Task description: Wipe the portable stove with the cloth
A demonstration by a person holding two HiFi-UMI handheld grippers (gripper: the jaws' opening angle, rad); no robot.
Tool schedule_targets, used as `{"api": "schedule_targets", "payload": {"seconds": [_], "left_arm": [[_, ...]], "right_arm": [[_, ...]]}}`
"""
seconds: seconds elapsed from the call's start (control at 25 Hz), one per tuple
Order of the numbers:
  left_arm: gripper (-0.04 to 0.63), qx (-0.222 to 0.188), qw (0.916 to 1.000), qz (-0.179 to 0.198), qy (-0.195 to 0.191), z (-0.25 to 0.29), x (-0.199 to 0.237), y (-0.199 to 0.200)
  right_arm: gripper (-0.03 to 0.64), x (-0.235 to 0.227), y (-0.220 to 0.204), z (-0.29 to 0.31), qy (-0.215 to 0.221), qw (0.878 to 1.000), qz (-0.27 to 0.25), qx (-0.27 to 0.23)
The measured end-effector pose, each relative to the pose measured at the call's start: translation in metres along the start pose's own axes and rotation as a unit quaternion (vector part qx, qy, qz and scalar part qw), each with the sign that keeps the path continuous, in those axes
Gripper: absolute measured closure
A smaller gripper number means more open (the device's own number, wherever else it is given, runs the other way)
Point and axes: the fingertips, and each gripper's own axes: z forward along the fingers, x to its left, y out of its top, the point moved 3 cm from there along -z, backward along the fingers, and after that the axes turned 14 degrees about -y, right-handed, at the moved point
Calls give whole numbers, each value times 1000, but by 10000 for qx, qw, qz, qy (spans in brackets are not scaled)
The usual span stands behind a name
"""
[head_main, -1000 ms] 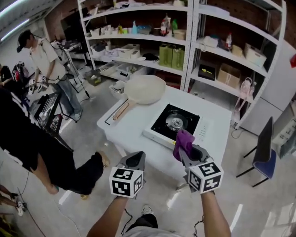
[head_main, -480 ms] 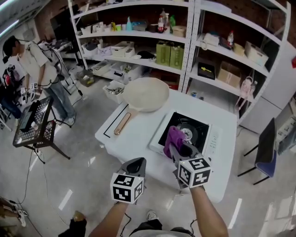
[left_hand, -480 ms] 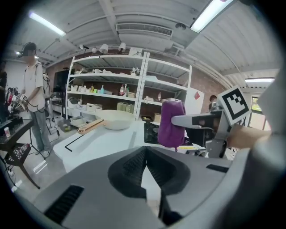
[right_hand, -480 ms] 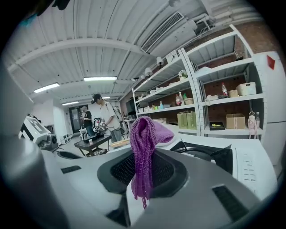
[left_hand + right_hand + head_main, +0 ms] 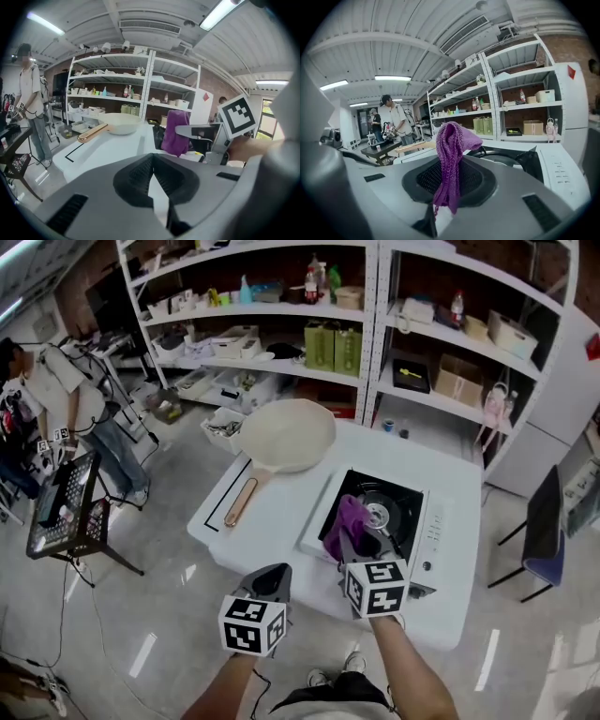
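Observation:
The portable stove (image 5: 424, 531), white with a black top and a round burner, sits on the right half of the white table (image 5: 277, 512). My right gripper (image 5: 351, 546) is shut on a purple cloth (image 5: 344, 521), which hangs over the stove's near-left corner. In the right gripper view the cloth (image 5: 451, 150) stands up bunched from the shut jaws, with the stove (image 5: 555, 171) just beyond it. My left gripper (image 5: 272, 574) is shut on nothing and hovers off the table's front edge, left of the right one. Its view shows the cloth (image 5: 176, 133) ahead on the right.
A cream frying pan (image 5: 289, 433) with a wooden handle lies at the table's far left, beside a black tape outline. Metal shelves (image 5: 375, 343) stand behind the table. A chair (image 5: 540, 532) is at the right. A person (image 5: 52, 395) and a black cart (image 5: 66, 507) are at the left.
My right gripper has carried the cloth forward from in front of the table to above the stove's near-left corner. The left gripper kept its place beside it. The table is closer.

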Motion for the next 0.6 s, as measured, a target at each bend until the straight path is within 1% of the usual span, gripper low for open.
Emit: {"api": "schedule_targets", "payload": {"seconds": [0.24,0.4,0.6], "left_arm": [[592,33,9998,139,-148,22,-13,11],[592,37,9993,214,-289,38,-27,17],[592,-5,9988,259,-409,49,-39,20]], "right_arm": [[551,-22,-4,-10,-297,9984,-484,31],[551,-37,-6,-19,-429,9976,-547,58],[552,-55,-10,-30,-571,9970,-508,99]]}}
